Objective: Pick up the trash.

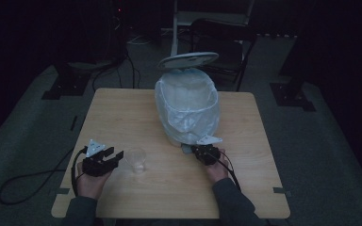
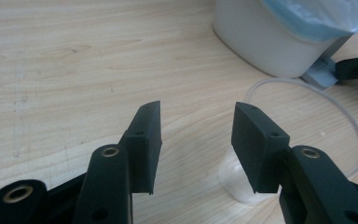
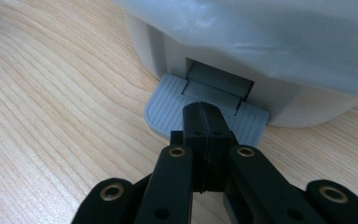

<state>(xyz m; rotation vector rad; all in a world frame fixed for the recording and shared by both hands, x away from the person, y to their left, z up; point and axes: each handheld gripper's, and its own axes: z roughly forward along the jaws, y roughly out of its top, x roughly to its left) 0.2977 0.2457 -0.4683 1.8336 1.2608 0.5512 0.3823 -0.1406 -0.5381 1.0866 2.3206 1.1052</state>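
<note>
Bin: I see a white pedal bin point(image 1: 187, 106) with a plastic liner at desk point(image 1: 122, 113) centre, lid point(image 1: 187, 60) raised.
Right claw: my right claw point(image 3: 204, 122), jaws together on nothing, tips on the grey pedal point(image 3: 168, 100).
Cup: a clear cup point(image 1: 136, 159) stands upright, at 3 o'clock from my left claw point(image 1: 113, 156).
Left claw: jaws apart, nothing held.
Key relation: the left claw is nearer the cup; the bin mouth lies at 1 o'clock.
</note>
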